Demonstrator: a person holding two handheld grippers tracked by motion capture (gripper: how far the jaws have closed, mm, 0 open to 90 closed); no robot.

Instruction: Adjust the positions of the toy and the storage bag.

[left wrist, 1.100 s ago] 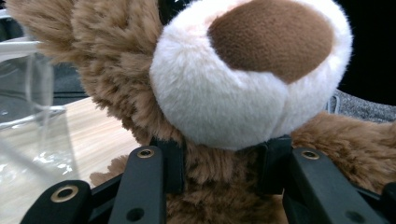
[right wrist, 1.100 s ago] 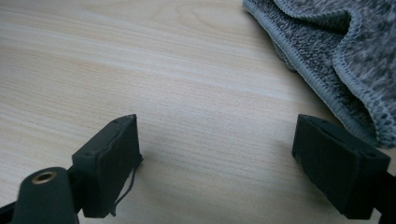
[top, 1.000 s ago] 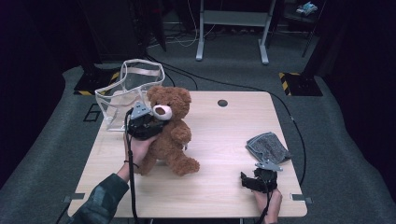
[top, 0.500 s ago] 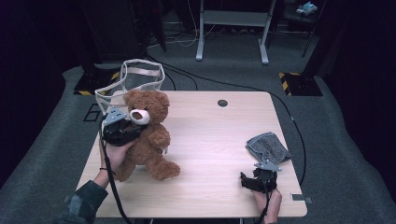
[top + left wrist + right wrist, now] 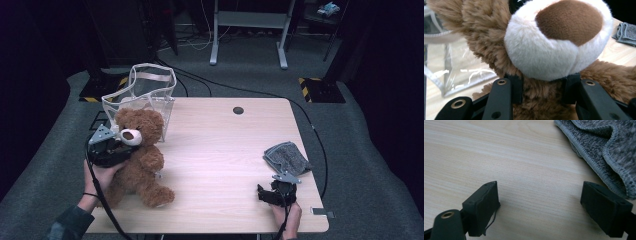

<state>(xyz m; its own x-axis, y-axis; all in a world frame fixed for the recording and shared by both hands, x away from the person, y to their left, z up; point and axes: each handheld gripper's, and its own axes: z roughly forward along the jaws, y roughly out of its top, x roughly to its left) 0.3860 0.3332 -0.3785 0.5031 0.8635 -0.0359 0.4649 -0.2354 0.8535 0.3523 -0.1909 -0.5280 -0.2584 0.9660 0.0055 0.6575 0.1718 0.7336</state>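
A brown teddy bear (image 5: 145, 162) with a white muzzle sits at the table's left side, just in front of a clear plastic bag (image 5: 147, 95). My left gripper (image 5: 128, 150) is shut on the bear's neck, coming in from the left. In the left gripper view the two pads press into the fur under the bear's (image 5: 554, 45) muzzle, my left gripper (image 5: 544, 88) below it, and the clear bag (image 5: 461, 72) stands behind at the left. My right gripper (image 5: 263, 195) rests open near the front right edge, with bare wood between the jaws of the right gripper (image 5: 540, 202).
A crumpled grey cloth (image 5: 286, 157) lies just beyond the right gripper, at the upper right (image 5: 609, 147) in its view. The wooden table (image 5: 225, 150) has a round cable hole (image 5: 238, 110) near its far edge. Cables run over the dark floor around it.
The left gripper has carried the bear leftward across the table, closer to the clear bag and the left edge. The right gripper has stayed in place.
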